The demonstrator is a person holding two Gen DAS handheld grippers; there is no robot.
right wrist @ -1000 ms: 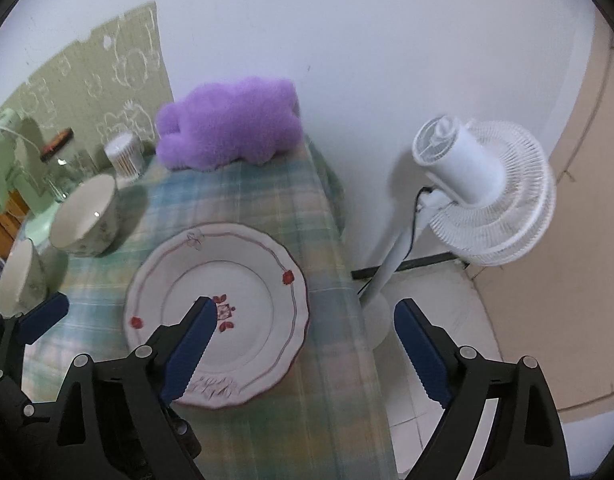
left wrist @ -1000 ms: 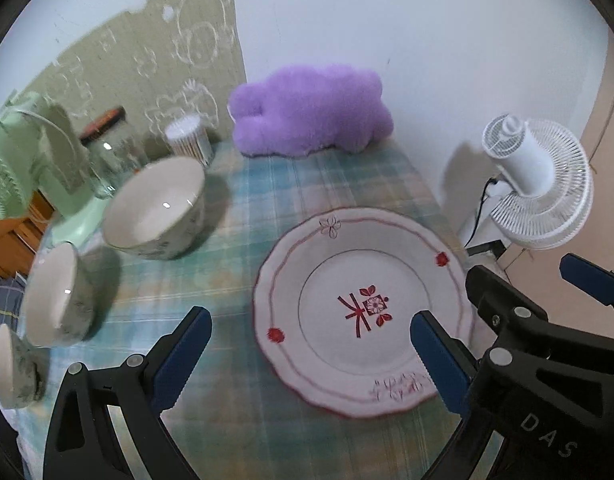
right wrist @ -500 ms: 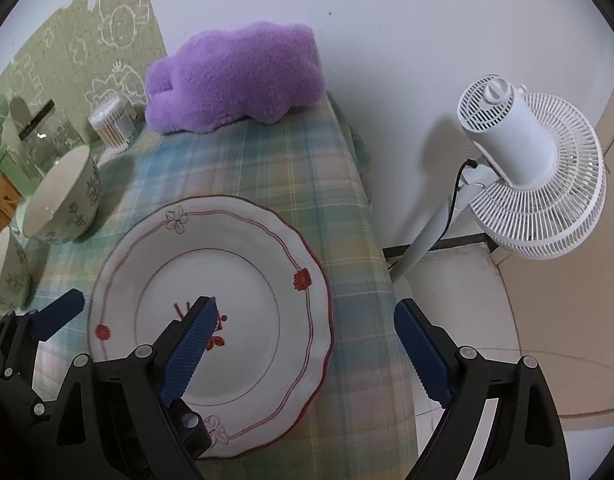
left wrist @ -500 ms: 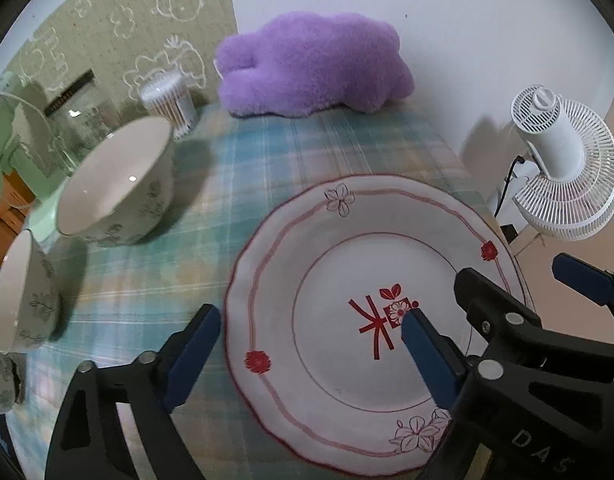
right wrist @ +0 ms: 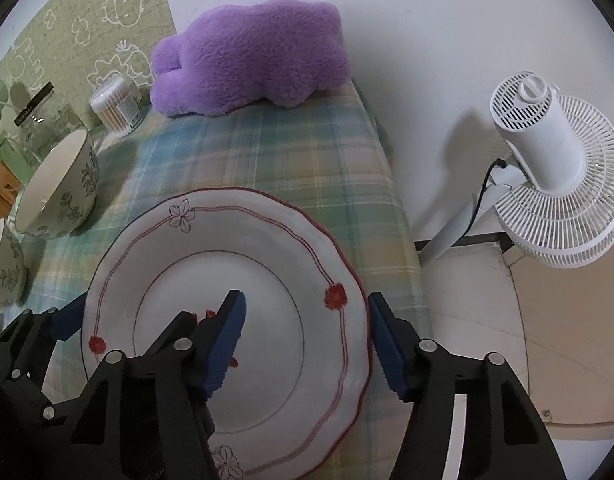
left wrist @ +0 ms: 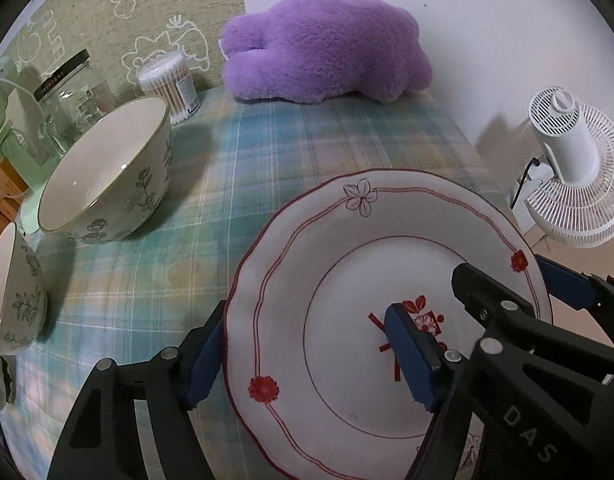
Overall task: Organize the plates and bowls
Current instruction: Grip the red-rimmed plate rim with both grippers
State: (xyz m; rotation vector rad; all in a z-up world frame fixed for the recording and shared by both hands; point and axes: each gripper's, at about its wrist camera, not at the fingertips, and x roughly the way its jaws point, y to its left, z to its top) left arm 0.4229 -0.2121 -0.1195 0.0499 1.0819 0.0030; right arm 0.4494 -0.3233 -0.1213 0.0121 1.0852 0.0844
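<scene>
Two-handed approach to the plate, which lies flat on the plaid tablecloth near the table's right edge. My left gripper straddles the plate's left rim, one blue pad outside and below the edge, the other over the painted centre; its jaws are closing with the rim between them, and I see no firm pinch yet. My right gripper straddles the opposite rim in the same fashion, jaws likewise closing, the outer pad just beside the scalloped edge. Neither holds the plate at this stage. The large bowl stands well apart to the left, with a smaller bowl nearer me at the frame's margin. Hazards, in my judgement: glazed ceramic is slick, so a pad that lands on the sloped rim may skate off instead of gripping; should one side close before the other, the plate could slide on the cloth toward the table edge, beyond which are bare floor and the standing fan; uneven lifting would tilt it out of the shallower grip. The purple plush, the cotton swab tub and the glass jar sit far back, clear of the work.
</scene>
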